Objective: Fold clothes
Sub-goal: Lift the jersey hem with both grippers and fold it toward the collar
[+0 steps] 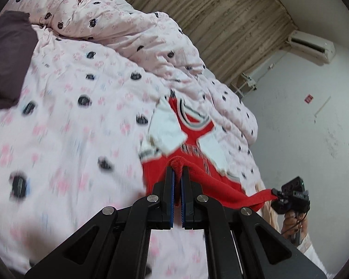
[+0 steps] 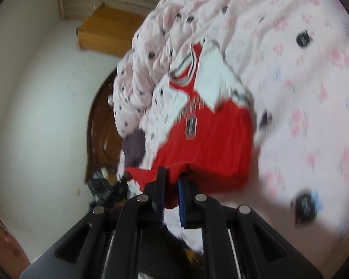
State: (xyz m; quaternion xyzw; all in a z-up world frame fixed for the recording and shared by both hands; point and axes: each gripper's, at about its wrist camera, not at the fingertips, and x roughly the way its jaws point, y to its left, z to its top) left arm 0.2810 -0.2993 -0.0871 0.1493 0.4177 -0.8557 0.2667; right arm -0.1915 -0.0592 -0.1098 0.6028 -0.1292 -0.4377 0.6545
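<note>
Fingers of both grippers, left [image 1: 177,168] and right [image 2: 172,174], pinch the soft, light red jersey's [image 2: 209,139] hem corners near the bed's [image 1: 69,116] edge.

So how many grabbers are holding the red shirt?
2: the left gripper pinches the red shirt at its near hem, and the right gripper pinches the hem further along.

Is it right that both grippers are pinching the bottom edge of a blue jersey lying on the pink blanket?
Not quite: the jersey is red, not blue, with white sleeves, as the right wrist view shows. The rest holds: the left gripper and the right gripper each pinch its bottom edge, and it lies on the pink blanket.
</note>
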